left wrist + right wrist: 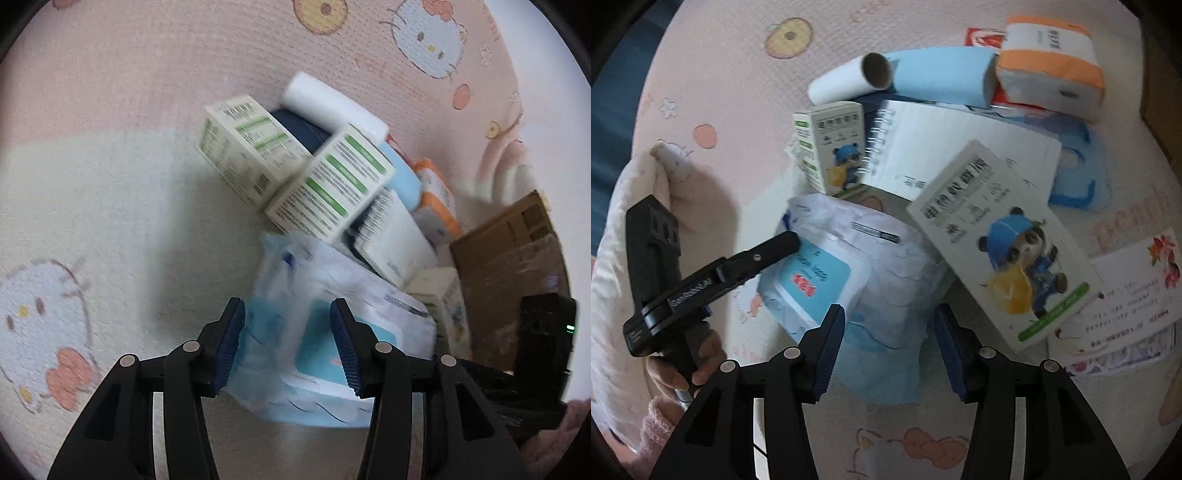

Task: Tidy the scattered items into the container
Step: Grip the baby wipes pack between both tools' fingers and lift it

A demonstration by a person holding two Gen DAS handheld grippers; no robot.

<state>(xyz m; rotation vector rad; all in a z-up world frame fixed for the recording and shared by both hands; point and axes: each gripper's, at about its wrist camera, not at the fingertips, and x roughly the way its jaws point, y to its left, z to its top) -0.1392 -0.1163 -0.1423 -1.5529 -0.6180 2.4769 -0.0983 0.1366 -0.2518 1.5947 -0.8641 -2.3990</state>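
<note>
Left gripper (287,343): jaws wide, straddling wipes pack (332,332), pads not pressing.

Right gripper (889,350): jaws wide, over pack's near end, nothing held.

Pack flat on mat (110,184), at near edge of heap, just below panda box (1004,243).

Judged step: approach to pick.

Next: settle, close across pack, carry to cardboard box (509,266).

Pack's long axis runs away from right gripper, toward heap.

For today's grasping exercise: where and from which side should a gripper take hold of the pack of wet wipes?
Probably grip the pack of wet wipes across its soft crimped end, coming from the open mat side. The box leans over its other edge, and the flat, floppy body gives little else to pinch.
</note>
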